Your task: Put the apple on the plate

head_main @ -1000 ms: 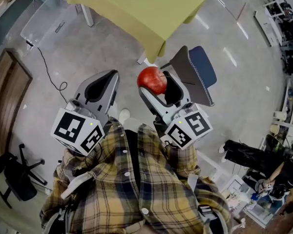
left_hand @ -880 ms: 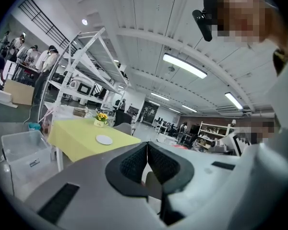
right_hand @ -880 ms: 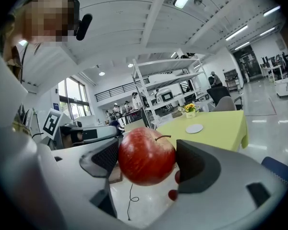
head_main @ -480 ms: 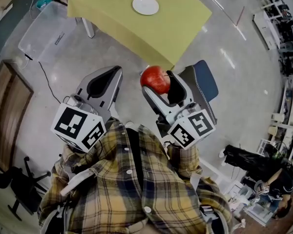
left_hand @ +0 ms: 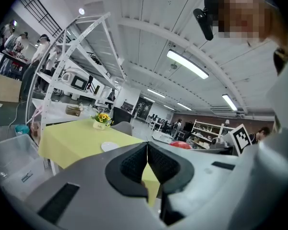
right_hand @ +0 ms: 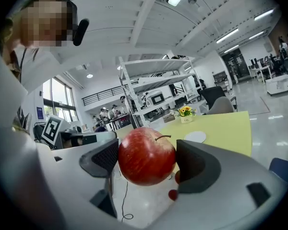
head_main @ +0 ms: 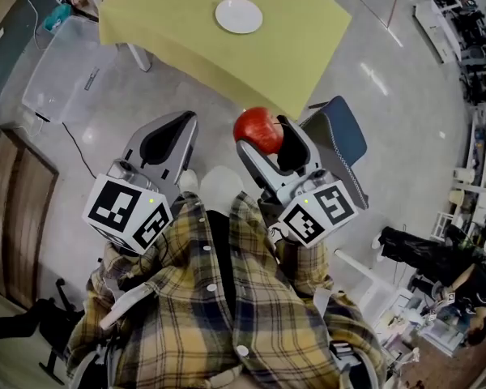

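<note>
A red apple [head_main: 258,130] [right_hand: 146,155] sits clamped between the jaws of my right gripper [head_main: 263,132] [right_hand: 146,159], held over the floor short of the table's near corner. The white plate [head_main: 238,15] [right_hand: 195,137] [left_hand: 109,146] lies bare on the yellow-green tablecloth [head_main: 186,31], well ahead of both grippers. My left gripper [head_main: 166,136] [left_hand: 147,159] hangs beside the right one with its jaws pressed together and nothing between them. The apple [left_hand: 181,144] also shows in the left gripper view, off to the right.
A grey-and-blue chair [head_main: 340,136] stands right of the table corner, close to my right gripper. A clear plastic bin [head_main: 65,75] and a black cable [head_main: 81,148] lie on the floor at left. A small vase of yellow flowers [left_hand: 102,120] [right_hand: 185,113] stands on the table. White shelving [left_hand: 72,75] and people are beyond.
The table and plate have drawn nearer and lower in the head view as I walk towards them. Both grippers keep their pose, the apple still held.
</note>
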Demonstrator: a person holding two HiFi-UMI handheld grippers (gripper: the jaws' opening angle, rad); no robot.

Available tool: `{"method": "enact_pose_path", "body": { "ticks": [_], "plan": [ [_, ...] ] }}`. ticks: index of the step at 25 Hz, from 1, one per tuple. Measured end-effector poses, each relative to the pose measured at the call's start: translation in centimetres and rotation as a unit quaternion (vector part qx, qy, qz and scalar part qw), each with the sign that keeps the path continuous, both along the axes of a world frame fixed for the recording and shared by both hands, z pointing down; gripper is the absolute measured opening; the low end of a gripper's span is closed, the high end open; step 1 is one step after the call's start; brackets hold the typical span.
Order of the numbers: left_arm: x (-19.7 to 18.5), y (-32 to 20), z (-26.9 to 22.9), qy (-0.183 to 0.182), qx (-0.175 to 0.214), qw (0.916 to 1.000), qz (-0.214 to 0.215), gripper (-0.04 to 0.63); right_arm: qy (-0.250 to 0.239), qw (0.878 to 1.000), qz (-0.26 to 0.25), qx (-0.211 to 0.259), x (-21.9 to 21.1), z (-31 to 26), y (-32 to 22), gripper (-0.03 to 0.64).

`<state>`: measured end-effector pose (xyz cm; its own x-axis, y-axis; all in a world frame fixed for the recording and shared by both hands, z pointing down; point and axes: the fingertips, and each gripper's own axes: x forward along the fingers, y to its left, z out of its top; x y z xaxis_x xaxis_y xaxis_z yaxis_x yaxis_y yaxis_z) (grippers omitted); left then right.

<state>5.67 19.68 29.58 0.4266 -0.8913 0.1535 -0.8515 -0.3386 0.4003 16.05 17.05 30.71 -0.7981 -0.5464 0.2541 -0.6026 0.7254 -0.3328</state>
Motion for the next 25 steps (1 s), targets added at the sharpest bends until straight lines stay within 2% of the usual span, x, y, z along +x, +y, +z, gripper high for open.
{"method": "enact_pose_path", "body": {
  "ticks": [6, 18, 25],
  "plan": [
    [-0.2, -3.0, 0.6, 0.008, -0.005, 1.0, -0.001, 0.009, 0.006, 1.0, 0.001, -0.012, -0.2, 1.0, -2.9, 0.364],
    [0.6, -13.2, -3.0, -0.002, 0.025, 0.9995, -0.02, 0.009, 0.004, 1.0, -0.026, 0.007, 0.3, -1.5, -12.7, 0.364],
    [1.2, -16.8, -3.2, -0.007, 0.028, 0.9983, -0.051, 0.009, 0.003, 0.999, -0.045, 0.007, 1.7, -1.5, -16.8, 0.364]
  ]
}}
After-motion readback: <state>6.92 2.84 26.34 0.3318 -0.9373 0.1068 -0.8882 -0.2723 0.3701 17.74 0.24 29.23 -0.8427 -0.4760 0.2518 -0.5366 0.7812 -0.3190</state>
